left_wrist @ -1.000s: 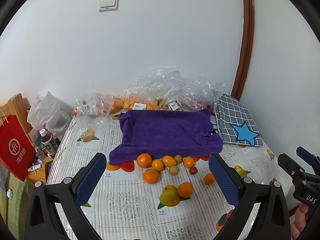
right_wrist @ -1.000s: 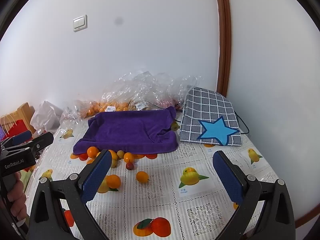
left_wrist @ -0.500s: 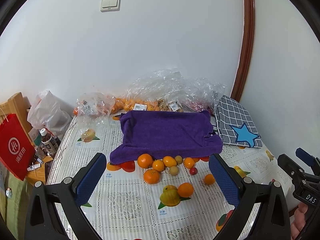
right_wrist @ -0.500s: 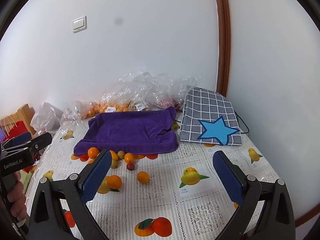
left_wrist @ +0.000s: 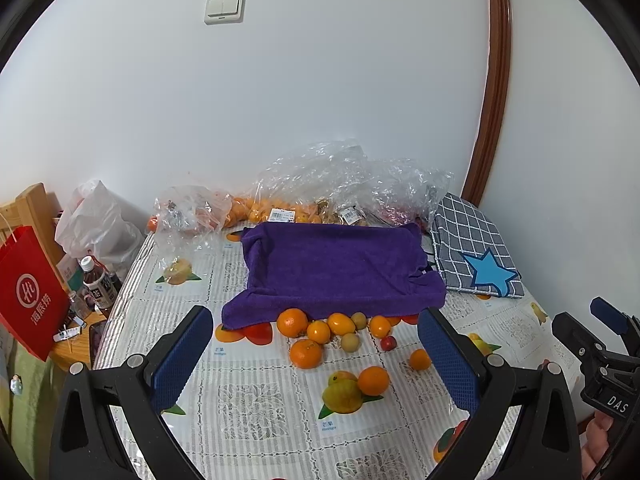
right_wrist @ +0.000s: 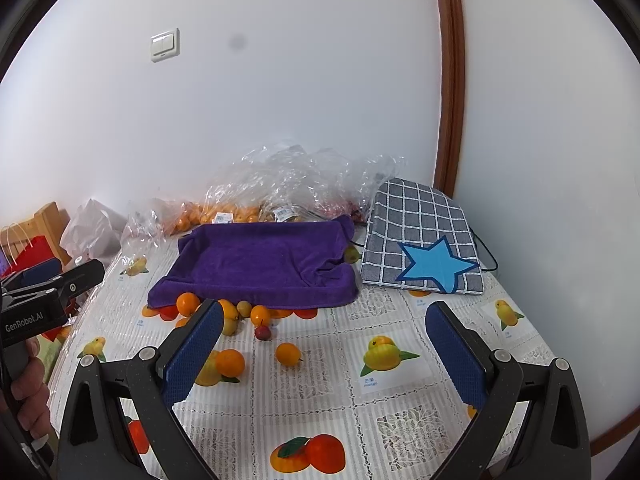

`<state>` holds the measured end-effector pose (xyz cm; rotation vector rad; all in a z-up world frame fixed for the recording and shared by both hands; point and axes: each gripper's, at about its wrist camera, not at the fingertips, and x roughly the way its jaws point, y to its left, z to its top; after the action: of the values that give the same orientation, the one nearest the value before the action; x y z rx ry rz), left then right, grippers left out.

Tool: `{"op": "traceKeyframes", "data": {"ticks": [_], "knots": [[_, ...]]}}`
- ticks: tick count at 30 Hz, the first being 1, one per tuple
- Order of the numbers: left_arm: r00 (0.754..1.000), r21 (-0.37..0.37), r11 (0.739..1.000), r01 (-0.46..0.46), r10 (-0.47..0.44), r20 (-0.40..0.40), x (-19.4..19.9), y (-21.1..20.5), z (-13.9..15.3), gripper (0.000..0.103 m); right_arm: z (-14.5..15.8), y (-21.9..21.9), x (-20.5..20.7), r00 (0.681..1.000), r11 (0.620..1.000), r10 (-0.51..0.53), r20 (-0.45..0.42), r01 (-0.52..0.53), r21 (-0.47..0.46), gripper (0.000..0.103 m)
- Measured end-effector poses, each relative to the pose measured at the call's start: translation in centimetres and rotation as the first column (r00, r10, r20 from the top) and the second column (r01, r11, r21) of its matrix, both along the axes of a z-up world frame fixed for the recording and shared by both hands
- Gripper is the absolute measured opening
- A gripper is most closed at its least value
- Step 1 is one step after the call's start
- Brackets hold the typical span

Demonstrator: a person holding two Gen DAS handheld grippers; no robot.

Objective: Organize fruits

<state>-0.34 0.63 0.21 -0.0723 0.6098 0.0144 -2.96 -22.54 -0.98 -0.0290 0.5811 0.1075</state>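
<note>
Several loose oranges [left_wrist: 306,353] [right_wrist: 230,362], small yellow-green fruits [left_wrist: 349,343] and a small red fruit [left_wrist: 387,343] [right_wrist: 263,333] lie on the fruit-print tablecloth [left_wrist: 260,404] in front of a purple towel [left_wrist: 336,268] [right_wrist: 264,264] draped over a low tray shape. My left gripper [left_wrist: 316,364] hangs open above the near fruits, holding nothing. Over the cloth right of the fruits, my right gripper [right_wrist: 324,356] is open and empty. Each gripper shows at the edge of the other's view.
Clear plastic bags [left_wrist: 340,184] with more oranges sit against the wall behind the towel. A grey checked cushion with a blue star [right_wrist: 424,252] lies at the right. A red paper bag [left_wrist: 28,288], bottles [left_wrist: 96,280] and a white bag [left_wrist: 96,220] stand off the table's left edge.
Both views have shifted only slightly; the scene sits a touch higher and closer. Nothing was grasped or moved.
</note>
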Motion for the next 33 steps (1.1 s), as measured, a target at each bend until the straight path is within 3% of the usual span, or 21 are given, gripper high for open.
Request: {"op": "traceKeyframes", "data": {"ticks": [15,25,33], "knots": [[1.000,-0.025,0.999,-0.022,0.021,-0.018,1.3,1.9,-1.8,0.103,-2.2,1.1,1.0,1.000,0.999,0.000,-0.011,0.000,-0.043,0.100],[0.996,-0.066,0.996,-0.053,0.047,-0.081,2.9,4.4,-6.0,0.102,-6.2,1.6,3.9,0.993,0.999,0.027,-0.115,-0.031,-0.029,0.099],[0.989,-0.079,0.995,-0.068,0.056,-0.138,4.2,6.3,-9.7,0.093,-10.7,1.7,6.8,0.971,0.999,0.043,-0.235,-0.046,-0.010,0.088]]}}
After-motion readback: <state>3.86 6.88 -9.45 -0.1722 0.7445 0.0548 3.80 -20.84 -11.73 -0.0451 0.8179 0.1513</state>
